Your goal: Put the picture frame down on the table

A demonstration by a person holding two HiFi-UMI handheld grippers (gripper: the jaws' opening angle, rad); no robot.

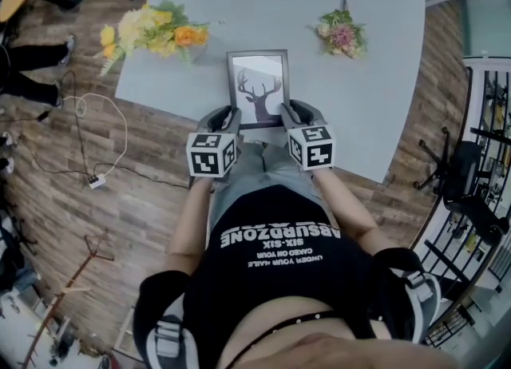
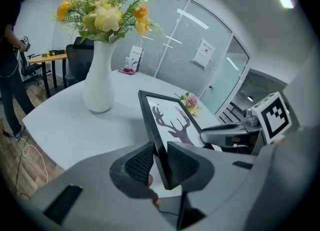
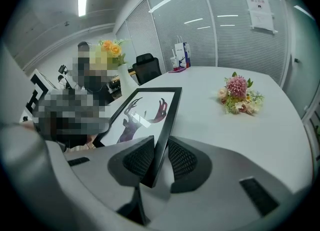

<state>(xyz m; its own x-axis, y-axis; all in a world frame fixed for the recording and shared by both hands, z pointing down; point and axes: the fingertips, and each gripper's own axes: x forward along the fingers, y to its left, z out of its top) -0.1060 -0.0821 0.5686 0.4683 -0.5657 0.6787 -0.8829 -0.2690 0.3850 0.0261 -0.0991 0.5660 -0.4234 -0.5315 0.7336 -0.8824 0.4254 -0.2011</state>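
A black picture frame (image 1: 257, 88) with a deer-head print is held above the near edge of the pale table (image 1: 383, 80), tilted with its far end up. My left gripper (image 1: 227, 117) is shut on its near left corner. My right gripper (image 1: 289, 113) is shut on its near right corner. In the left gripper view the frame (image 2: 170, 125) runs between both pads, and my left gripper (image 2: 159, 162) pinches its edge. In the right gripper view the frame (image 3: 147, 117) is clamped by my right gripper (image 3: 159, 159).
A white vase of yellow and orange flowers (image 1: 156, 32) stands at the table's far left, and it shows up as a white vase (image 2: 100, 82) in the left gripper view. A small pink bouquet (image 1: 342, 36) lies at the far right. A person's legs (image 1: 28, 72) are on the wood floor at left.
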